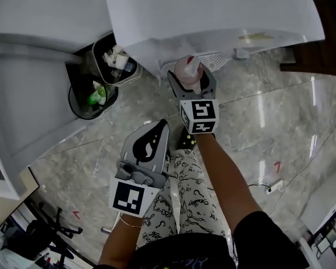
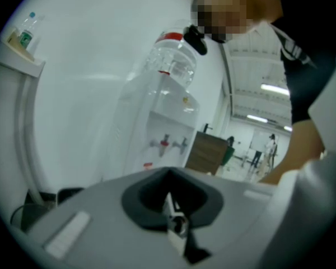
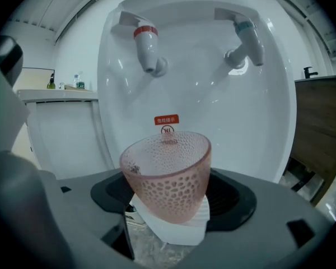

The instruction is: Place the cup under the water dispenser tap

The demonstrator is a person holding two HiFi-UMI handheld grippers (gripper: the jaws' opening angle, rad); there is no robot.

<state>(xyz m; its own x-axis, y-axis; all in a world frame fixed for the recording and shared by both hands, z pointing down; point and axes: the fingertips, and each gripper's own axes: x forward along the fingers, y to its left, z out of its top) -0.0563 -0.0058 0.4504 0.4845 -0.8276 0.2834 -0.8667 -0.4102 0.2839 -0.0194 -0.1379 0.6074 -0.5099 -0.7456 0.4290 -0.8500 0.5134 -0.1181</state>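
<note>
Jaws first: the right gripper has its two jaws pressed onto a pink, dimpled, see-through cup, one on each side of its lower half, and the cup leans a bit toward 1 o'clock. Under the cup is the white ribbed drip tray, though I honestly can't tell if the cup's base touches it. Going up from there, the red tap is at about 11 o'clock of the cup and the blue tap at about 1 o'clock, so the cup is lower than both and closer to the red one. Both taps stick out of the white front of the water dispenser, and a small red warning label sits just above the cup's rim. A wooden cabinet stands at 3 o'clock of the dispenser. The left gripper has its jaws closed together with nothing in them. From the head view it hangs at 7 o'clock of the right gripper, well back over the person's patterned trousers, and its camera looks up at the clear bottle on top of the dispenser. Two black bins with rubbish in them sit on the marble floor at 9 o'clock of the cup.
</note>
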